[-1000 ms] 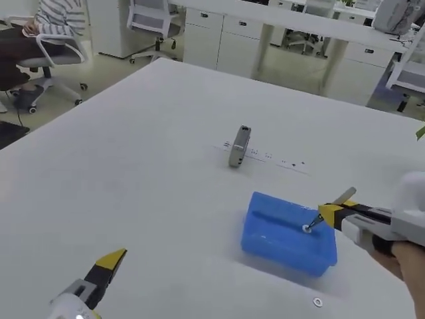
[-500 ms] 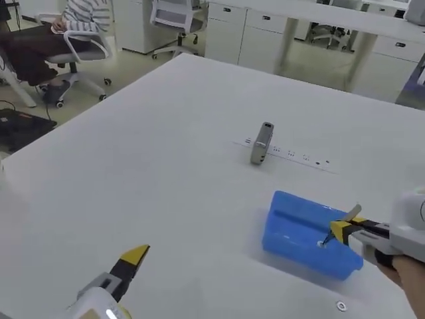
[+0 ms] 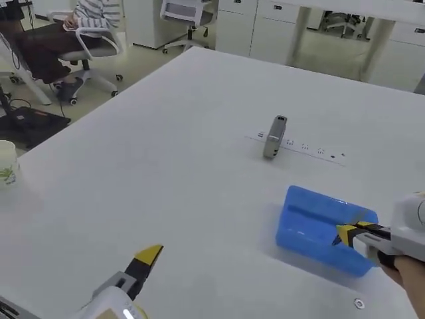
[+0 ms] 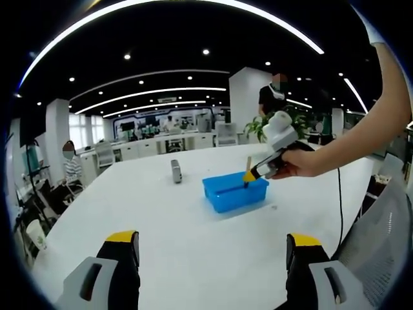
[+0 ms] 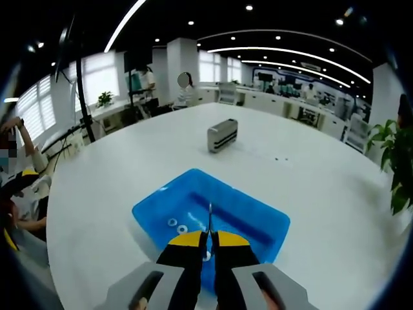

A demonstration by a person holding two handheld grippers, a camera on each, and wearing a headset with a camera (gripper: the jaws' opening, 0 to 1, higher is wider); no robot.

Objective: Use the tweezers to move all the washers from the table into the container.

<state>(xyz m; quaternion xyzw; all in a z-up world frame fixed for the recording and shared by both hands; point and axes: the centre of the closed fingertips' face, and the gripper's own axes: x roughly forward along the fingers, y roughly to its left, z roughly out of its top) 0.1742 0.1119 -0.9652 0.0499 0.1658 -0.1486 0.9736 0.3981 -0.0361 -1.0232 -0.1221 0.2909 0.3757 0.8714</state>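
A blue container [image 3: 312, 226] stands on the white table [image 3: 166, 166], near right. My right gripper [image 3: 345, 234] is shut on the tweezers [image 5: 210, 216], whose tips point down inside the container [image 5: 193, 206]. Two washers [image 5: 177, 225] lie on its floor, left of the tips. Whether the tips hold a washer I cannot tell. One washer [image 3: 359, 304] lies on the table in front of the container. My left gripper [image 3: 149, 256] hovers low at the near left, well away; its own view shows the left gripper [image 4: 210, 258] open and empty, with the container [image 4: 232, 190] and right gripper [image 4: 251, 174] ahead.
A grey metal block [image 3: 275, 137] stands upright beyond the container, beside a flat power strip [image 3: 312, 149]. A paper cup [image 3: 6, 166] sits at the table's left edge. Office chairs and a seated person [image 3: 93, 16] are past the far left edge.
My right gripper has lowered the tweezers, which held a washer above the container, so their tips are now inside it. The head camera has shifted; the left gripper has hardly moved.
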